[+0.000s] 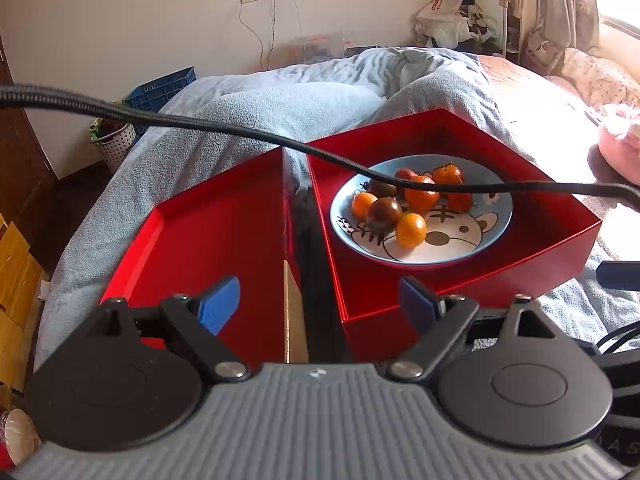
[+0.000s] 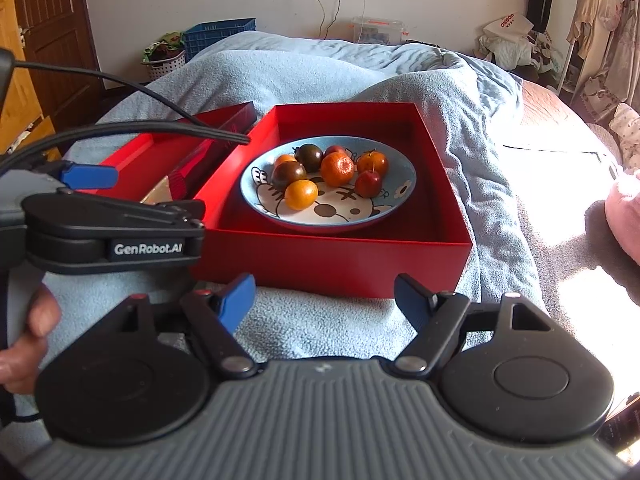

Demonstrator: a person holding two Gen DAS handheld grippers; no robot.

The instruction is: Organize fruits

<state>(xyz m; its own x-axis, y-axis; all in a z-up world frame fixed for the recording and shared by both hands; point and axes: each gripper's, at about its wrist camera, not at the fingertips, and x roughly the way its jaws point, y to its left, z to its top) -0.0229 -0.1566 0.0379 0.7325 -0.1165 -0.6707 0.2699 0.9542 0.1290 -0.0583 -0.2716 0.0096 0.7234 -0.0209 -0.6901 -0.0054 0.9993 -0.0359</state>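
Note:
A blue cartoon plate lies inside a deep red box on the bed. It holds several small fruits: a mandarin, a yellow-orange one, dark tomatoes and a small red fruit. A shallow red tray sits to the box's left with nothing visible in it. My left gripper hovers open between tray and box. Short of the box's front wall, my right gripper is open and holds nothing.
A black cable crosses the left wrist view above the plate. The left gripper's blue finger and a person's hand show at left. A blue blanket covers the bed; a blue crate and a basket stand beyond it.

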